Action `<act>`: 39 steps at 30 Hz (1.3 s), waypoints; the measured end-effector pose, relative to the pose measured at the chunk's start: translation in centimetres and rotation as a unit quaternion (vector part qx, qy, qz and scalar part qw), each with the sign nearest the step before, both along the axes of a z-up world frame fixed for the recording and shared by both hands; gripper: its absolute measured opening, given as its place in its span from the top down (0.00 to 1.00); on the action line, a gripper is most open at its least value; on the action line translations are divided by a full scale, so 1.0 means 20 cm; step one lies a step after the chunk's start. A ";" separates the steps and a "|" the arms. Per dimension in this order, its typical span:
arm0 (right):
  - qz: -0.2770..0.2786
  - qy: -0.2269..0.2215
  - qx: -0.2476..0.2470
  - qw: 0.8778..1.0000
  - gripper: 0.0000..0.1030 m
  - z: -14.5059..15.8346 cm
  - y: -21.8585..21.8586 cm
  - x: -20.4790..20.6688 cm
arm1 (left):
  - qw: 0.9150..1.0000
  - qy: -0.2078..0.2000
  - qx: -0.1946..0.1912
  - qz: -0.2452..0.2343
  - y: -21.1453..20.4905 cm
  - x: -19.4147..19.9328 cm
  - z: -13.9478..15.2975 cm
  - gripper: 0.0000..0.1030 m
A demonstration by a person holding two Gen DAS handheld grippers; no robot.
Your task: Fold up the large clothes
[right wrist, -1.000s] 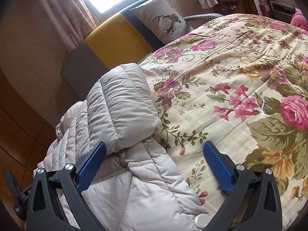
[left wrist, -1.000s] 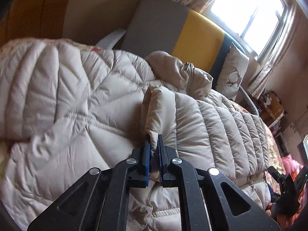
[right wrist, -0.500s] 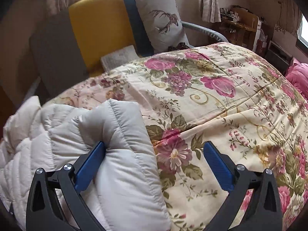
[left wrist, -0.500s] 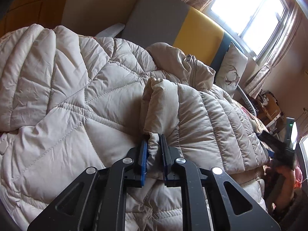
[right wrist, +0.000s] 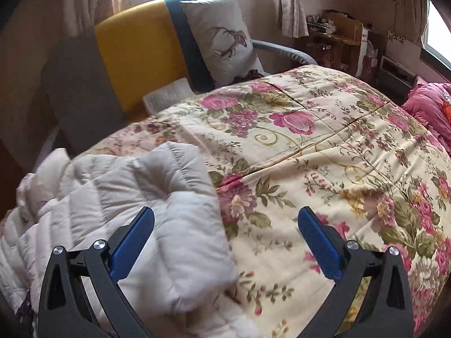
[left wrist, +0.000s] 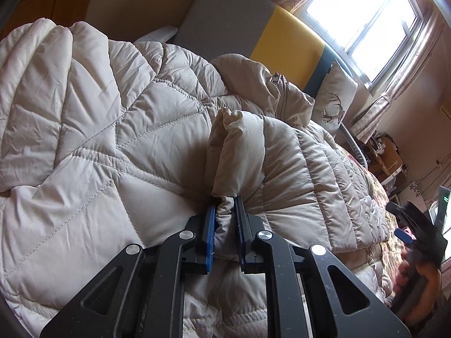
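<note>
A blurred hand (left wrist: pixel 420 278) is gripping a blurred dark tool, partly cut off at the frame's right edge, well right of the claw.

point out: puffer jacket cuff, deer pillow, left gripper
puffer jacket cuff (left wrist: pixel 225 211), left wrist view, bunched edge pinched between pads.
deer pillow (right wrist: pixel 222 36), right wrist view, printed face.
left gripper (left wrist: pixel 225 217), left wrist view, midway between fingertips.
</note>
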State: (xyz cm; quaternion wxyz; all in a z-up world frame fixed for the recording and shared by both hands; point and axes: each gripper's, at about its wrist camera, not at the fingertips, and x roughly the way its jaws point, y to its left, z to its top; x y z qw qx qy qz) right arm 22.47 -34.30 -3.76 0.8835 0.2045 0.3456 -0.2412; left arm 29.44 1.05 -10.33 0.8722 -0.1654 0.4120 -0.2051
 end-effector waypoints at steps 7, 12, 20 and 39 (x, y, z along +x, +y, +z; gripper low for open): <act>0.073 0.064 0.014 0.995 0.02 -0.24 0.15 0.09 | 1.000 0.002 -0.020 -0.001 0.04 -0.02 0.02 0.86; 0.073 0.046 0.042 0.995 0.02 -0.25 0.11 0.08 | 0.998 0.009 -0.064 0.001 0.14 -0.08 0.09 0.65; 0.073 0.038 0.049 0.995 0.02 -0.24 0.10 0.06 | 0.987 -0.067 -0.115 0.088 0.65 -0.26 0.38 0.32; 0.073 0.036 0.051 0.995 0.02 -0.24 0.10 0.06 | 0.865 0.014 -0.266 0.425 2.01 -0.31 -0.05 0.60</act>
